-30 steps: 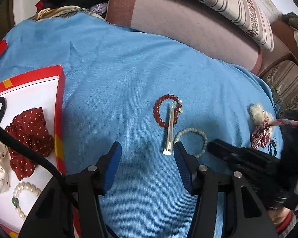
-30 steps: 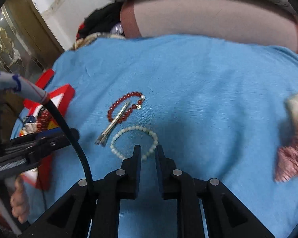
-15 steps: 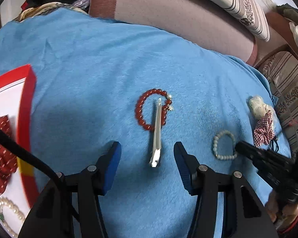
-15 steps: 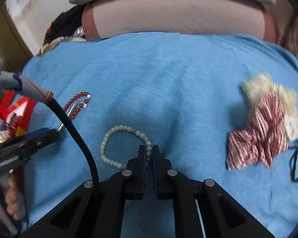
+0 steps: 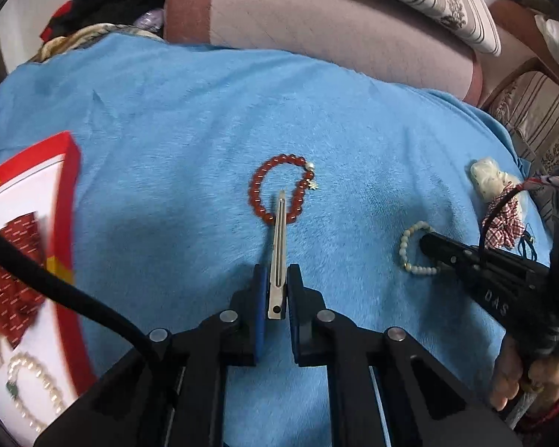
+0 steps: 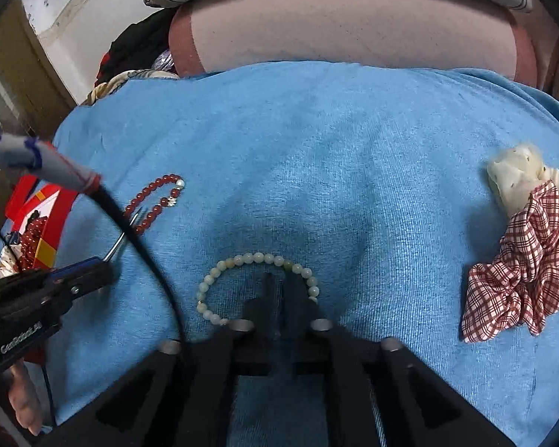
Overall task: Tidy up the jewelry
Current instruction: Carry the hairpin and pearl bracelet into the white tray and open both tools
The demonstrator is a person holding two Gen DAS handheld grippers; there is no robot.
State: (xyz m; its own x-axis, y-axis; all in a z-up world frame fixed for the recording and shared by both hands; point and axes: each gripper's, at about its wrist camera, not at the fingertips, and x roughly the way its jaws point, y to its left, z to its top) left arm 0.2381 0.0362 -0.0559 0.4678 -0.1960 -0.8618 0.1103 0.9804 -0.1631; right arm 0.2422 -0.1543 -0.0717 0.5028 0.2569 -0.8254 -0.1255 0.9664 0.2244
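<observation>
Judging by the red tray (image 5: 65,186), which already holds a pearl string and scrunchies, sorting is partly done. The left gripper (image 5: 277,283) is closing, its pads meeting a slim silver hair clip (image 5: 279,246) whose tip overlaps the red bead bracelet (image 5: 259,193) on the blue blanket (image 5: 190,130). The right gripper (image 6: 283,290) is pinched shut on the pale bead bracelet (image 6: 257,259). The checked scrunchie (image 6: 518,279) remains.
</observation>
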